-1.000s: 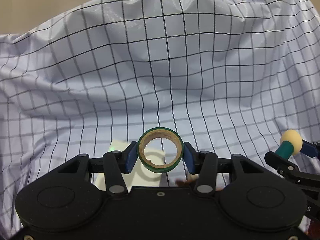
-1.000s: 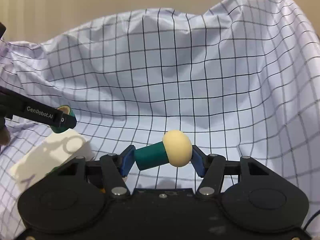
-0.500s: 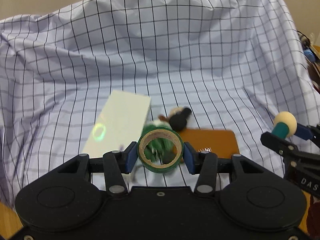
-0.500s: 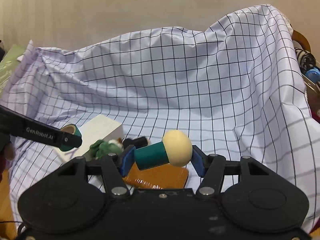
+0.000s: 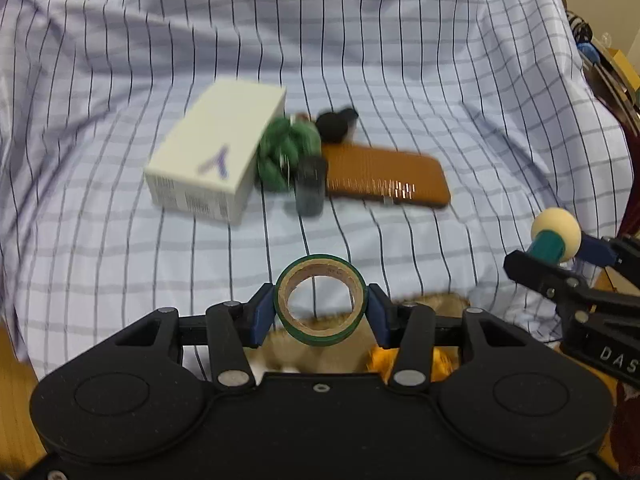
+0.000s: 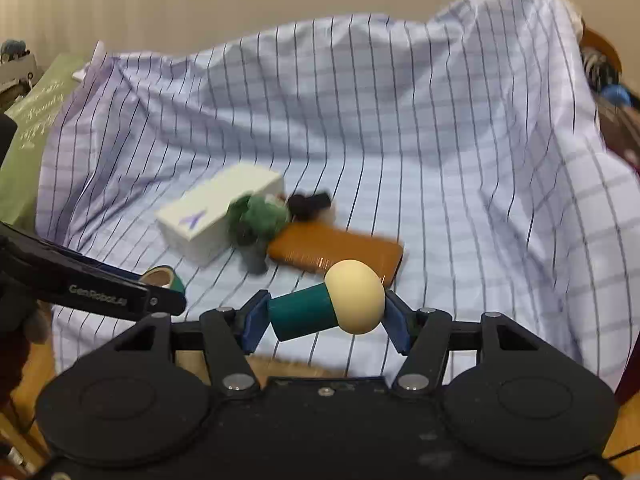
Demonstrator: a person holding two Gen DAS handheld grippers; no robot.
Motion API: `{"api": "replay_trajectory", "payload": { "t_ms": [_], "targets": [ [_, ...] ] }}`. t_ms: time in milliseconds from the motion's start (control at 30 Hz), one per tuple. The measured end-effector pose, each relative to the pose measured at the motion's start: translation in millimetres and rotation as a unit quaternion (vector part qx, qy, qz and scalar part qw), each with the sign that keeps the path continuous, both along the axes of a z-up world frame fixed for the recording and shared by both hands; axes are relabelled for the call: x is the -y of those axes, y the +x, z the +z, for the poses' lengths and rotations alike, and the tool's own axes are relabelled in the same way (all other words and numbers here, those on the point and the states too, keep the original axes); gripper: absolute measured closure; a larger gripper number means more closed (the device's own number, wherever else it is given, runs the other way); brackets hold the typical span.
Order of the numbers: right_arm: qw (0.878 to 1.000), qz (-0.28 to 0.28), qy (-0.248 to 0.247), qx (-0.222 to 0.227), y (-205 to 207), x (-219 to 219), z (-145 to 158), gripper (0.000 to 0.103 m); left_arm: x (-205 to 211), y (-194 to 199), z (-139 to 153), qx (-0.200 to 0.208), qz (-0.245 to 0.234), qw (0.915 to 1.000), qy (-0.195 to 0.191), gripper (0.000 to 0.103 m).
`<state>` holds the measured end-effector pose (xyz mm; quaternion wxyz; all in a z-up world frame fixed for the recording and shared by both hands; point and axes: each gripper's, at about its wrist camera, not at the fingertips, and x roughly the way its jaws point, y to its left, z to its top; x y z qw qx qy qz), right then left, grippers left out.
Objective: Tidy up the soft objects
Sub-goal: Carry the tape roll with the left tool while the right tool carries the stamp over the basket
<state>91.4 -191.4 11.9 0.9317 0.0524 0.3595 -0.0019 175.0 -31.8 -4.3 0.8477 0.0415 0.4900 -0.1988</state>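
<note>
Grippers over a checked cloth (image 5: 400, 60): the left gripper (image 5: 320, 312) clamps a green tape roll (image 5: 320, 300) between its blue pads, while the right gripper (image 6: 326, 312) pinches a toy mushroom (image 6: 328, 304), teal stem to the left, cream cap to the right. Farther off on the cloth lie a white box (image 5: 216, 156), a green plush toy (image 5: 286, 152) touching its right side, a black plush piece (image 5: 334, 124) and a brown flat case (image 5: 384, 178) to the right.
</note>
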Motion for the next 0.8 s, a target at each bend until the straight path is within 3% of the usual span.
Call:
{"api": "replay_trajectory", "payload": {
  "t_ms": [467,800],
  "targets": [
    [0.997,0.014,0.034,-0.072,-35.5,-16.7,-25.7,0.044,-4.5,-45.4,-34.9,-0.058,0.017,0.9982,-0.004,0.055],
    [0.998,-0.008,0.045,-0.052,-55.5,-22.0,-19.0,0.044,-3.8,-75.8,-32.9,-0.04,0.027,0.9988,0.0,0.055]
  ]
}}
